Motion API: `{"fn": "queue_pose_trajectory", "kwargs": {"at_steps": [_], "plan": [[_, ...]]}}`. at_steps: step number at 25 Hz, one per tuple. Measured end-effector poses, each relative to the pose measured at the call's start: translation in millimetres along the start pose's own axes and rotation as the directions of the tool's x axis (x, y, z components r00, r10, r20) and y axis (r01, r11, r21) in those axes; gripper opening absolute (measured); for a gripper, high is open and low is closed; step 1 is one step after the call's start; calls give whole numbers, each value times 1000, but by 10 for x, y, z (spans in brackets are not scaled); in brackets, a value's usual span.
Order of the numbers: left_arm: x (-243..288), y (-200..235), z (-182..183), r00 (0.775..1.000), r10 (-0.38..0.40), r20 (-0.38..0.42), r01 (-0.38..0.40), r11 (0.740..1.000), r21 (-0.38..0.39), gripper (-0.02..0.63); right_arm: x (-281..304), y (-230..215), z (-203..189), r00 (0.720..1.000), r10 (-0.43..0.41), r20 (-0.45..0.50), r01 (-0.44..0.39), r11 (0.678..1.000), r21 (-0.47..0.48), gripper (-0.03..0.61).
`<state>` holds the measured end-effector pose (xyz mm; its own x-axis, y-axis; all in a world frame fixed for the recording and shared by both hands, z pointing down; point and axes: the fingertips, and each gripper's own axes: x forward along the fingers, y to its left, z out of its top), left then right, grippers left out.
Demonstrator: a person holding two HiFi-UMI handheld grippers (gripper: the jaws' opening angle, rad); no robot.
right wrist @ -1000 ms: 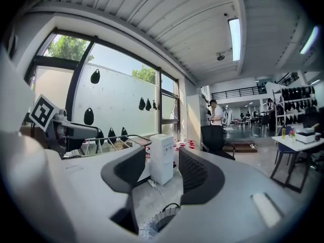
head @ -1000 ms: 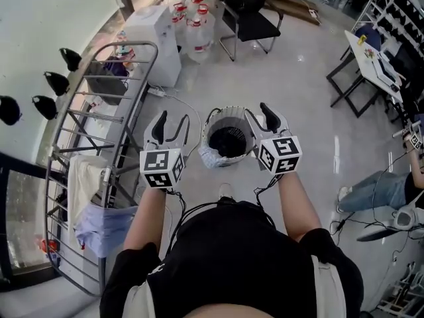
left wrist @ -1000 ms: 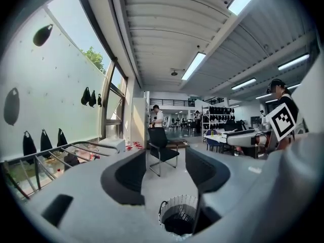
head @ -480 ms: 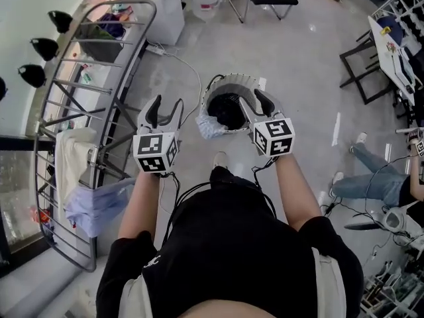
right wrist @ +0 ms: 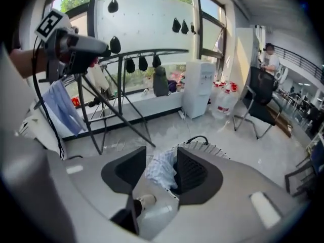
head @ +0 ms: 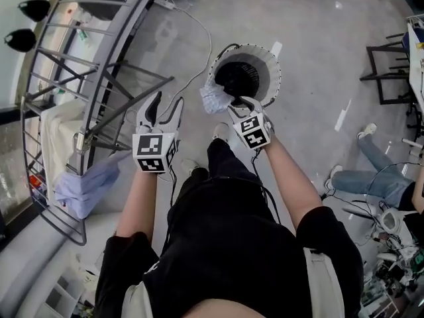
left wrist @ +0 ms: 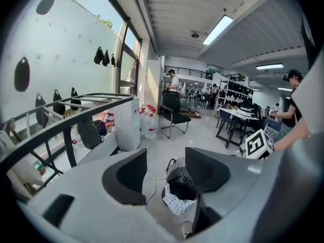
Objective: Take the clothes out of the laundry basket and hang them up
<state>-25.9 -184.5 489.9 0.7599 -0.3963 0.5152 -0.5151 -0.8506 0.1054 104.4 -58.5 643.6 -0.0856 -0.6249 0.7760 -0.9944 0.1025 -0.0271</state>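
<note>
A round white laundry basket [head: 268, 61] stands on the floor, dark inside. A white checked cloth [head: 213, 98] hangs over its near left rim. My right gripper [head: 240, 103] points down at that rim, open; in the right gripper view the cloth [right wrist: 158, 173] shows through the gap between the jaws, with neither pad pressing it. My left gripper [head: 165, 106] is open and empty, left of the basket beside the drying rack [head: 79, 78]. The left gripper view looks over the basket [left wrist: 182, 184] and cloth [left wrist: 177, 205].
The metal rack carries a light blue garment [head: 83, 184] and a white one [head: 56, 134]. A cable [head: 192, 28] runs across the floor to the basket. A seated person's legs [head: 361, 174] are at the right. A water dispenser [right wrist: 198, 87] and chair [right wrist: 258, 105] stand farther off.
Both grippers have come down toward the basket. The right one dropped more and tipped downward to the near rim by the cloth. The left has stayed beside the rack.
</note>
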Motion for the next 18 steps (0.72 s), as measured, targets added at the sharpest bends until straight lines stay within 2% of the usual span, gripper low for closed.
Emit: {"fn": "queue_pose_trajectory", "kwargs": {"at_steps": [5,9,13,18], "plan": [[255,180,-372,997,42,-66,-46,996,-74,239,701,68,-520,984,93,-155,-100,994,-38,201],[417,275,-673,993,54,-106,-63,994,-91,239,1257,135,-916,957,138,-256,-151,988,-33,199],[499,312,-937,989,59,-133,-72,992,-99,239,1733,200,-1310,930,136,-342,-165,985,-56,195],[517,349,-1412,980,40,-197,-65,991,-120,238,2245,265,-1786,899,90,-428,-151,982,-110,187]]}}
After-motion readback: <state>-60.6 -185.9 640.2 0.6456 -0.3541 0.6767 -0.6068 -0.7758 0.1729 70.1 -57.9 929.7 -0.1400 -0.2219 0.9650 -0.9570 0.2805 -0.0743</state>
